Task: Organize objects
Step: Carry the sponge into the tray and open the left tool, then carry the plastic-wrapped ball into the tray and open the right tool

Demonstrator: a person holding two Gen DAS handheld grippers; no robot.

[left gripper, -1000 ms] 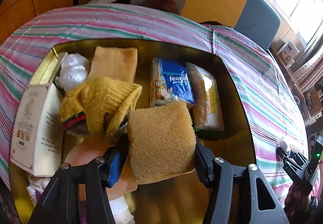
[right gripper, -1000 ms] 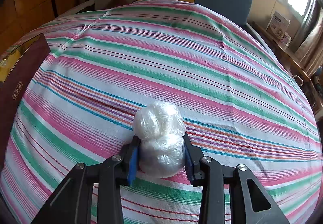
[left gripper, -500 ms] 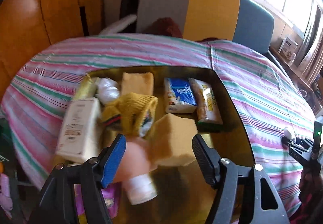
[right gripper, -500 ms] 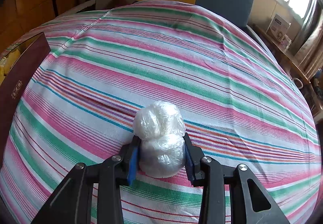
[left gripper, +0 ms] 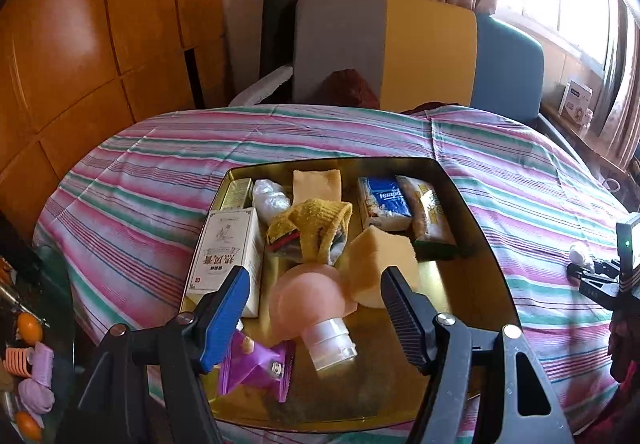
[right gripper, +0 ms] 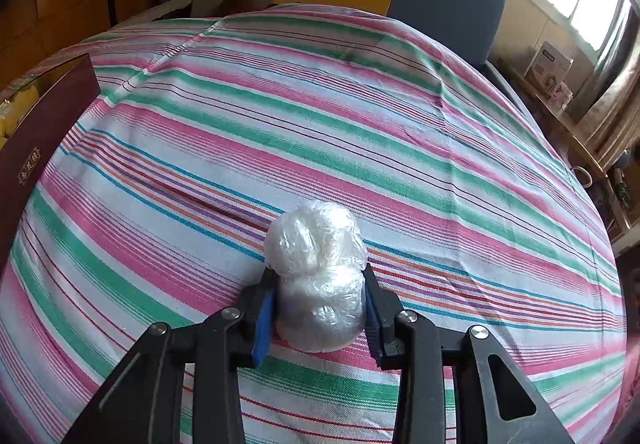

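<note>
The left hand-held gripper hangs above the gold tray, jaws spread and just opened wider, nothing pressed between them. Beneath lie a pink bottle with a white cap and a purple packet. Just beyond sit a yellow sponge, a white carton, a knitted yellow sock and a blue tissue pack. The right hand-held gripper is clenched on a clear plastic bundle that rests on the striped table, beside the tray.
</note>
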